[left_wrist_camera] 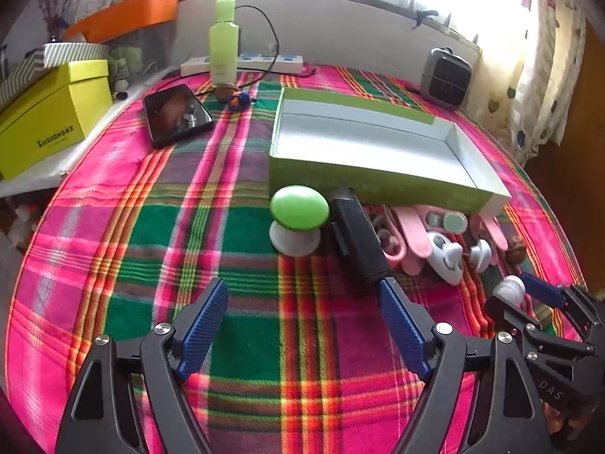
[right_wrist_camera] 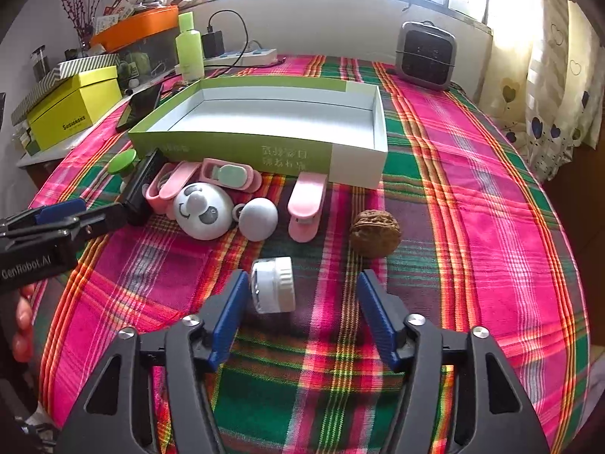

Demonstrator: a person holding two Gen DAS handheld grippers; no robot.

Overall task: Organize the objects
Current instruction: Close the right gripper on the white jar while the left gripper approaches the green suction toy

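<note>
An empty green and white box (left_wrist_camera: 378, 140) (right_wrist_camera: 264, 121) lies on the plaid cloth. In front of it lie a green mushroom-shaped piece (left_wrist_camera: 298, 215) (right_wrist_camera: 123, 164), a black bar (left_wrist_camera: 359, 242) (right_wrist_camera: 141, 193), pink clips (right_wrist_camera: 306, 204), a white panda face (right_wrist_camera: 202, 212), a grey ball (right_wrist_camera: 259, 217), a walnut (right_wrist_camera: 374, 232) and a small white jar (right_wrist_camera: 272, 283) on its side. My left gripper (left_wrist_camera: 304, 295) is open and empty, just short of the black bar. My right gripper (right_wrist_camera: 300, 287) is open, with the jar lying between its fingers near the left one.
A phone (left_wrist_camera: 176, 113), a green bottle (left_wrist_camera: 224, 43), a power strip (left_wrist_camera: 242, 62) and a small heater (right_wrist_camera: 425, 55) stand at the back. A yellow box (left_wrist_camera: 49, 113) sits on a side shelf at the left. Curtains hang at the right.
</note>
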